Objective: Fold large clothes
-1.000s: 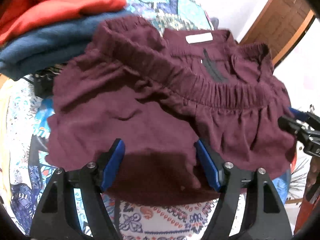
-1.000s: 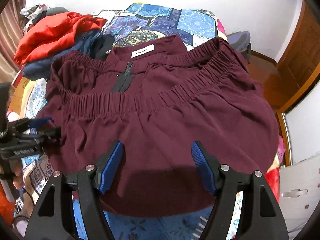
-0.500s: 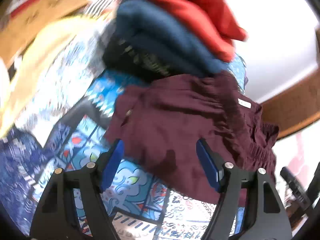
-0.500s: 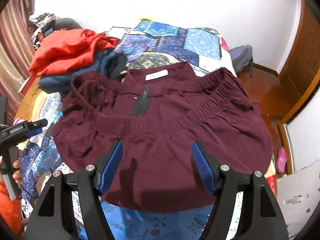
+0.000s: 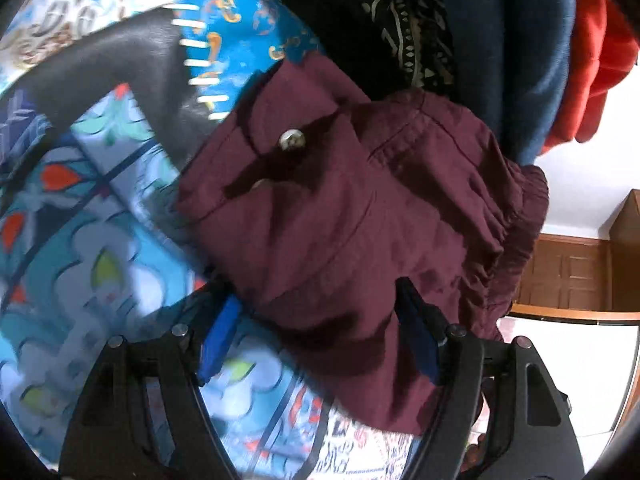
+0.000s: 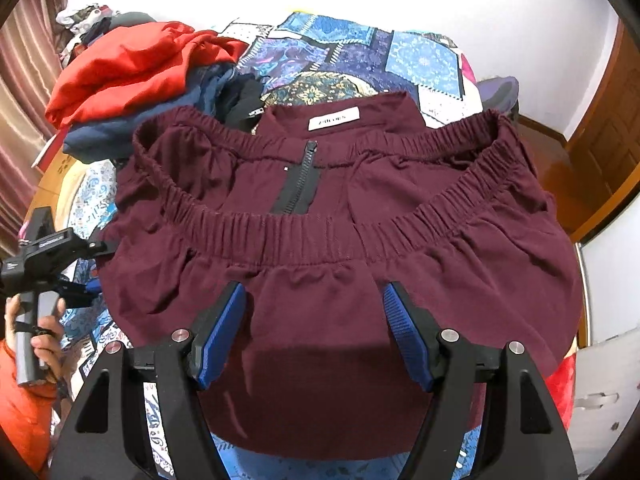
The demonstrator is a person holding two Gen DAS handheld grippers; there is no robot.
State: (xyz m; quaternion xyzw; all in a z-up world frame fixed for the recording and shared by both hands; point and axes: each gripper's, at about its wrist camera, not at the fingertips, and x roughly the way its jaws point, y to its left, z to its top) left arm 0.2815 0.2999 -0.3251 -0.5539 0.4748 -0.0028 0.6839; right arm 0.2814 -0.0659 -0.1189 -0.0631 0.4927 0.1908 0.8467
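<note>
A maroon garment (image 6: pixel 332 240) with elastic gathers, a black zipper (image 6: pixel 298 184) and a white label (image 6: pixel 334 119) lies folded on the patchwork bedspread (image 6: pixel 360 56). My right gripper (image 6: pixel 316 328) is open, hovering over the garment's near edge. My left gripper (image 5: pixel 316 336) is open, close over the garment's left corner (image 5: pixel 340 208), where a small button (image 5: pixel 292 139) shows. The left gripper also shows in the right wrist view (image 6: pixel 86 276) at the garment's left side, held by a hand.
A stack of folded clothes, red (image 6: pixel 132 64) over dark blue (image 6: pixel 120 132), sits at the back left of the bed. A black patterned garment (image 5: pixel 400 28) lies beside it. A wooden door (image 6: pixel 604 140) stands at right.
My left gripper has swung to the garment's left side and come down close to its corner. My right gripper has pulled back slightly, then returned near the front edge. Both stay open.
</note>
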